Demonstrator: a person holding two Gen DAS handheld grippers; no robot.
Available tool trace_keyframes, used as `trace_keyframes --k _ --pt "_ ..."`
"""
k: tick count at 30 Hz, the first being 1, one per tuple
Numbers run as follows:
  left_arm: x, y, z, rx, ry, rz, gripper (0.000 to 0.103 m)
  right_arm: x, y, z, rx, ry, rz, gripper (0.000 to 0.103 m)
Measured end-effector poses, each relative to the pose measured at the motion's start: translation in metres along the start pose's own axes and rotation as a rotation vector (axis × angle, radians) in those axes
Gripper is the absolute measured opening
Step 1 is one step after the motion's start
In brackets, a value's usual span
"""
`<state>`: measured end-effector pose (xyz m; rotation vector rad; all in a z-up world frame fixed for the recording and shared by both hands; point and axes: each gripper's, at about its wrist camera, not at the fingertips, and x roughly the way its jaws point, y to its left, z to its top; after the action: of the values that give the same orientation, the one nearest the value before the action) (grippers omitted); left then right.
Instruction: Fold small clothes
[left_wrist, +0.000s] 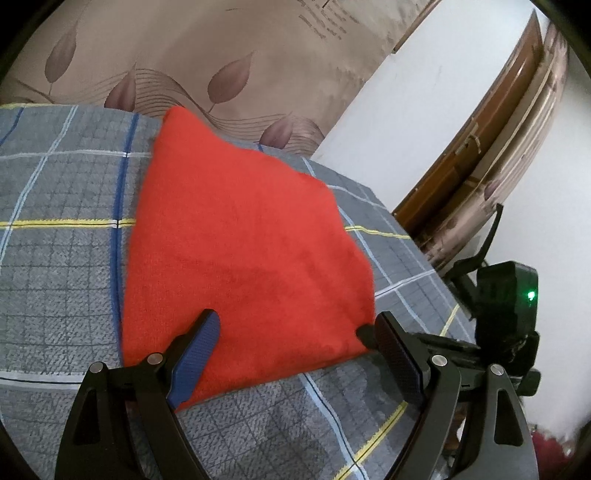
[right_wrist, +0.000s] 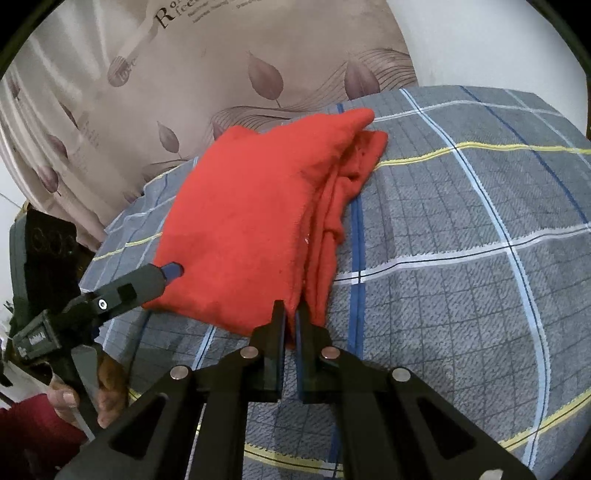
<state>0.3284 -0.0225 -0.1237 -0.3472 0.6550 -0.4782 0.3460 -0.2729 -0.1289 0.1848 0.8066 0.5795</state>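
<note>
A red garment (left_wrist: 236, 243) lies folded on the grey plaid bedsheet (left_wrist: 55, 258). My left gripper (left_wrist: 293, 326) is open, its fingers spread over the garment's near edge, the left pad resting on the cloth. In the right wrist view the red garment (right_wrist: 251, 221) shows stacked layers along its right side. My right gripper (right_wrist: 291, 314) is shut on the garment's near corner. The left gripper (right_wrist: 171, 271) also shows there at the garment's left edge.
A beige curtain with a leaf pattern (left_wrist: 184, 66) hangs behind the bed. A white wall and a brown wooden door frame (left_wrist: 480, 147) are at the right. The bed edge drops off near the right gripper body (left_wrist: 506, 302). The person's hand (right_wrist: 107, 391) holds the left gripper.
</note>
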Motion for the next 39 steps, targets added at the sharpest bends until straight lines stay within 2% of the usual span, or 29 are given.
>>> trace_keyframes --k 19,22,25,28,30,32,33,36,39 --pt "0.002 -0.017 -0.006 0.094 0.011 0.172 0.086 -0.001 -0.004 0.001 0.022 -0.001 0.019 0.001" --pt "-0.009 -0.022 -0.007 0.113 -0.036 0.211 0.086 -0.002 -0.005 0.001 0.028 0.0 0.024 0.001" --pt "-0.032 -0.021 0.001 0.136 -0.069 0.205 0.086 -0.005 -0.01 0.001 0.054 -0.006 0.073 0.01" --pt "-0.047 -0.004 0.021 0.129 -0.052 0.182 0.091 -0.018 -0.018 0.003 0.104 -0.041 0.129 0.032" --pt "-0.047 0.021 0.04 0.101 0.007 0.114 0.091 -0.029 -0.024 0.008 0.116 -0.087 0.165 0.041" --pt "-0.033 0.045 0.055 0.063 0.112 0.041 0.091 -0.03 -0.03 0.019 0.136 -0.094 0.205 0.066" --pt "-0.024 0.059 0.062 0.031 0.156 0.015 0.091 -0.027 -0.033 0.025 0.14 -0.084 0.21 0.066" --pt "-0.004 0.091 0.076 -0.057 0.214 -0.101 0.091 -0.005 -0.043 0.05 0.14 -0.022 0.201 0.066" --pt "0.014 0.101 0.083 -0.073 0.25 -0.202 0.091 0.017 -0.052 0.068 0.144 0.02 0.2 0.066"
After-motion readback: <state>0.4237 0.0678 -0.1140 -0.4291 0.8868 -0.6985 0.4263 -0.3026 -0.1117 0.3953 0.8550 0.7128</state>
